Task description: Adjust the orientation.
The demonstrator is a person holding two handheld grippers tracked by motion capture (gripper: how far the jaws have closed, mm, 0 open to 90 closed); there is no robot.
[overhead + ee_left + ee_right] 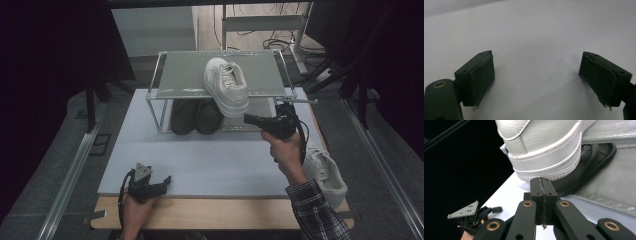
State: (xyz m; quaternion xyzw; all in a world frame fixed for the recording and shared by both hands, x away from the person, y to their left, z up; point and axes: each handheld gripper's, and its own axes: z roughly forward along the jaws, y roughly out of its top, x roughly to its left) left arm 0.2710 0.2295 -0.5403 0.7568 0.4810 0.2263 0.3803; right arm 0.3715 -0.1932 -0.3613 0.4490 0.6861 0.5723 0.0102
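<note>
White sneaker (227,84) on the rack's top shelf (180,75), right gripper (248,119) just below its heel.

High view: the left gripper (165,180) is rested released on the table (200,160). Left gripper view: the jaws are spread over bare tabletop. Right gripper view: the jaws are clenched empty, the sneaker's sole directly ahead.

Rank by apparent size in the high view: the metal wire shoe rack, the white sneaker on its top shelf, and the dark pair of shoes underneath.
1. The metal wire shoe rack, clearly the largest.
2. The white leather sneaker on the top shelf.
3. The dark pair of shoes on the lower shelf looks smaller, but the shelf hides part of it, so places two and three are unsure.
</note>
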